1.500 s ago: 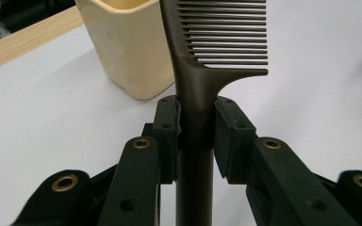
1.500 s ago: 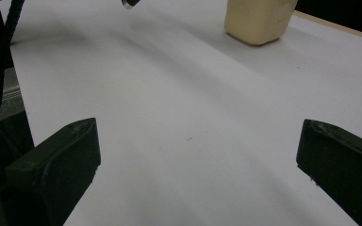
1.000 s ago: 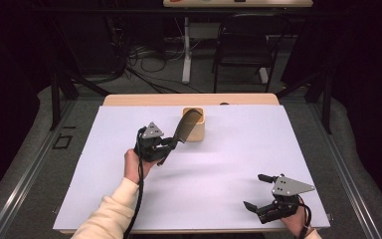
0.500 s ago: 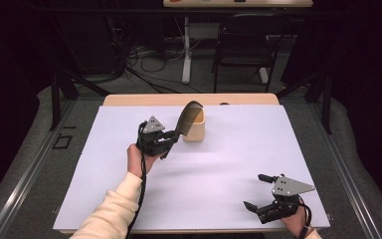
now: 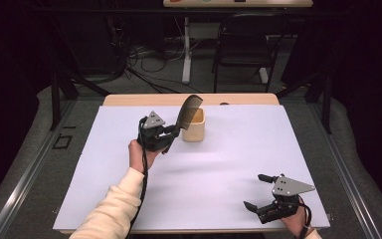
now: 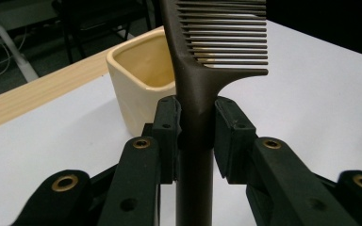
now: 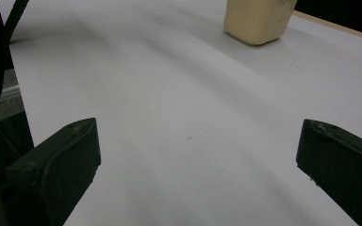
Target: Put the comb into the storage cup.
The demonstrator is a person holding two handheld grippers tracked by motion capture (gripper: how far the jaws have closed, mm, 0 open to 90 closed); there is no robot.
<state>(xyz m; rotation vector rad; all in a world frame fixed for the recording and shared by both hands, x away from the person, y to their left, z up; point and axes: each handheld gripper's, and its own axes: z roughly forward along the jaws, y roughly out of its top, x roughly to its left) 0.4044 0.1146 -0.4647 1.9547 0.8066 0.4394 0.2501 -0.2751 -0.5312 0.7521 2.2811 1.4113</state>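
One dark brown fine-toothed comb (image 6: 202, 61)

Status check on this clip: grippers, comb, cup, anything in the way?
Left gripper shut on dark brown plastic comb, teeth end above cream square cup. Right gripper open, low over white table sheet. Nothing blocks the cup.

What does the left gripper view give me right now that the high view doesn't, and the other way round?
The left gripper view shows the grip up close: the left gripper has both pads on the handle of the dark comb, teeth pointing to the picture's right, and you can see into the cream cup, where nothing shows in the part visible.

The high view shows the layout: the right gripper open near the front right of the white table cover, far from the cup.

Both show the comb clamped and raised beside the cup, not yet in it.
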